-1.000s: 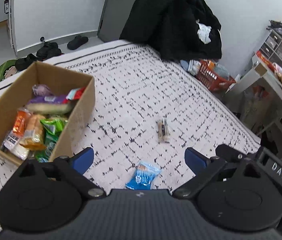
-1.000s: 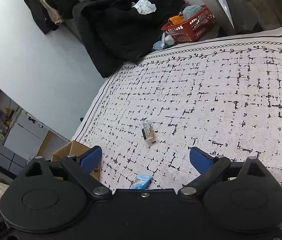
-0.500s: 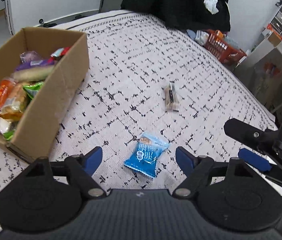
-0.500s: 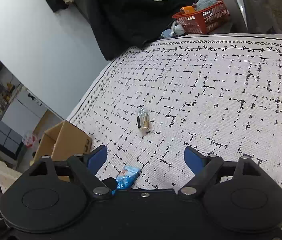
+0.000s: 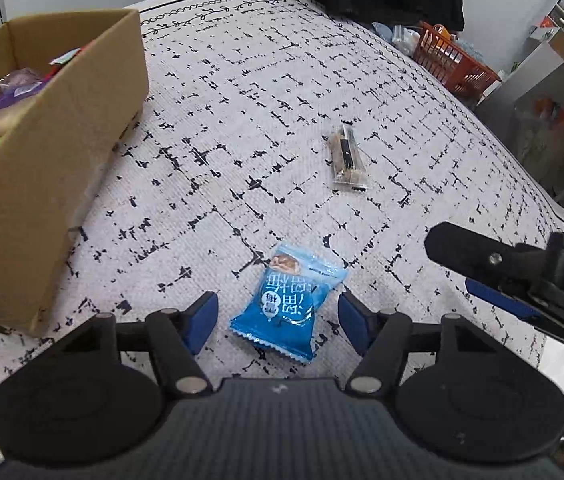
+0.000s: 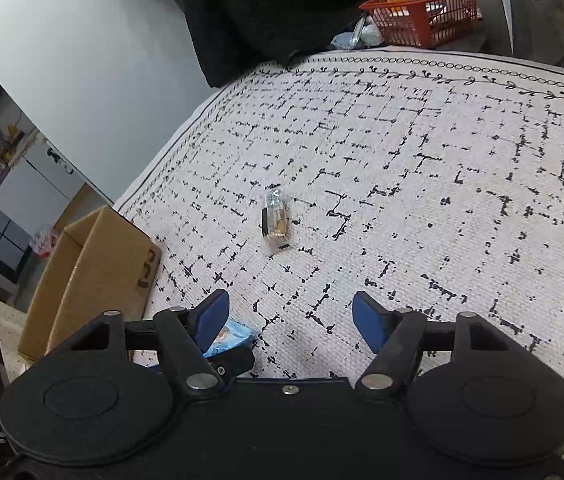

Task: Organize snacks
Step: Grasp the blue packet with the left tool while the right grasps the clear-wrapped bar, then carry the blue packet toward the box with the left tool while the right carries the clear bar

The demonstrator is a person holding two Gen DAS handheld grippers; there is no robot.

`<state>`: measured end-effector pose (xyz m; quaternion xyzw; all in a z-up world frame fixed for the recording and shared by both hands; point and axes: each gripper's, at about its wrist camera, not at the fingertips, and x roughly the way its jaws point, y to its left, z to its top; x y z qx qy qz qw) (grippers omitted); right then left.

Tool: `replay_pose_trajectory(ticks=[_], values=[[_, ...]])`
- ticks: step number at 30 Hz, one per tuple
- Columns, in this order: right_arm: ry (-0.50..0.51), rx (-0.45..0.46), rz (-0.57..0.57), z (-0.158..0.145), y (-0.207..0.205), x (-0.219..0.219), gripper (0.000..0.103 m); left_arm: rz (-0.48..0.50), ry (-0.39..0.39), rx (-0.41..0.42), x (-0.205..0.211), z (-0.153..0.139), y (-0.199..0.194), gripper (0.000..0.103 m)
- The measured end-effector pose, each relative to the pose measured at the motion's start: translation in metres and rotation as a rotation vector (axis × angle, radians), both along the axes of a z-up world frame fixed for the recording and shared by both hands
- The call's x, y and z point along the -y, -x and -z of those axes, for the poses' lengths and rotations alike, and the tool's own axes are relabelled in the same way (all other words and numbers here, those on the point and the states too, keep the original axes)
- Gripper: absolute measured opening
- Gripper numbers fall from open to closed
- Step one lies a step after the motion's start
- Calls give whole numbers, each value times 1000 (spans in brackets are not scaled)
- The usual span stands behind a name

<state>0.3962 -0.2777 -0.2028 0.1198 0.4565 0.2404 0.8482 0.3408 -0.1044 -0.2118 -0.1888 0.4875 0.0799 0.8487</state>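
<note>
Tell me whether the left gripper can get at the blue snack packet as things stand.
Probably yes. The blue snack packet lies flat on the patterned cloth, between the left gripper's fingers, which have just been closing but are not touching it yet. Nothing covers it; the cardboard box sits well aside.

Even soft light, sharp, fisheye-bent edges

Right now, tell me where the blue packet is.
In the left wrist view the blue packet lies on the patterned cloth between the open left gripper fingers, untouched, right of the cardboard box.
</note>
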Motion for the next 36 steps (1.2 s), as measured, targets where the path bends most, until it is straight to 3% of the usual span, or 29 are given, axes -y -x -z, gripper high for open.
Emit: replay_pose_trajectory(ticks=[4, 6, 9, 26, 32, 35, 36], values=[[31, 0, 0, 4, -7, -6, 59, 9, -35, 9, 3, 4, -4, 59], [37, 5, -7, 5, -10, -10, 57, -4, -62, 1, 2, 5, -6, 39], [58, 23, -18, 6, -14, -19, 57, -24, -54, -3, -3, 4, -6, 32], [157, 44, -32, 17, -49, -60, 53, -110, -12, 96, -39, -21, -19, 31], [193, 47, -45, 22, -64, -80, 39, -130, 12, 101, -49, -22, -22, 31], [230, 59, -47, 24, -65, -85, 22, -138, 16, 105, -53, -22, -23, 31], [231, 59, -48, 24, -64, -85, 21, -141, 18, 104, -54, -21, -24, 31]])
